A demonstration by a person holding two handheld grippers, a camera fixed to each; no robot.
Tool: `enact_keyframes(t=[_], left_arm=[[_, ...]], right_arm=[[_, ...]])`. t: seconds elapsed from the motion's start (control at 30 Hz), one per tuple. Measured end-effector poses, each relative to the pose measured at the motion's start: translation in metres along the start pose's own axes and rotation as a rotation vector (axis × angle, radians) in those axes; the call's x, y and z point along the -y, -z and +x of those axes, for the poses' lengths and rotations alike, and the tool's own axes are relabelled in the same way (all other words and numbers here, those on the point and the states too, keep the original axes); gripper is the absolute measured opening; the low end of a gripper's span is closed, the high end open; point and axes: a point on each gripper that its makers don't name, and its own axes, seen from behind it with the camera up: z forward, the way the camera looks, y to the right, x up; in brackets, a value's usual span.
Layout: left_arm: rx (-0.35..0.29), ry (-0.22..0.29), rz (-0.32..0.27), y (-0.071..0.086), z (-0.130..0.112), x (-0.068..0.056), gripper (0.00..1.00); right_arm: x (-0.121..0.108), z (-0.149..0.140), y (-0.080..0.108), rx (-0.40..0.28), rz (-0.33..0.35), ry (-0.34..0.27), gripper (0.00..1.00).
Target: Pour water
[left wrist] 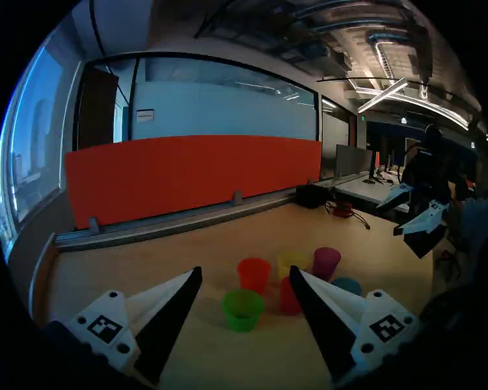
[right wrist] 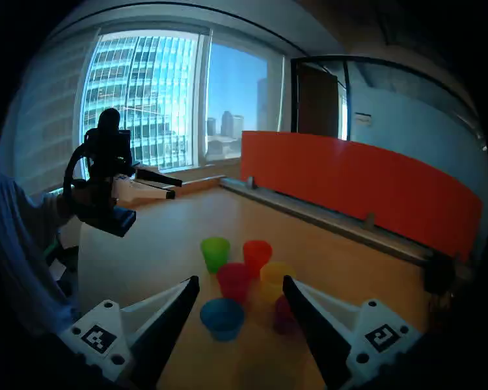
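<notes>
Over desk (left wrist: pixel 179 260), held left gripper (left wrist: pixel 244 270) and right gripper (right wrist: pixel 239 278) wide, empty; judged cups (left wrist: pixel 243 311) ahead between jaws light, crushable, best pinched mid-wall.

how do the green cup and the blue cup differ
Colour: the green cup is lime, the blue cup mid-blue. Place: the green cup stands nearest the left gripper, the blue cup nearest the right gripper. Both stand upright and open on the table.
</notes>
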Motion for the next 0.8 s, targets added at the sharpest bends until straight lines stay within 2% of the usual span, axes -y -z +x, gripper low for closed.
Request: enact_keyframes(t=[0.3, 0.47, 0.8], left_arm=[[0.046, -0.019, -0.038, -0.01, -0.027, -0.003, 1.0], [0.078, -0.041, -0.052, -0.018, -0.045, -0.004, 1.0], [0.157, -0.054, -0.077, -0.035, -0.084, -0.003, 1.0]], right_arm=[[0.006, -0.023, -0.007, 0.056, 0.039, 0.019, 1.0], [0.01, -0.039, -0.015, 0.087, 0.058, 0.027, 1.0], [0.016, -0.076, -0.034, 0.164, 0.087, 0.031, 1.0]])
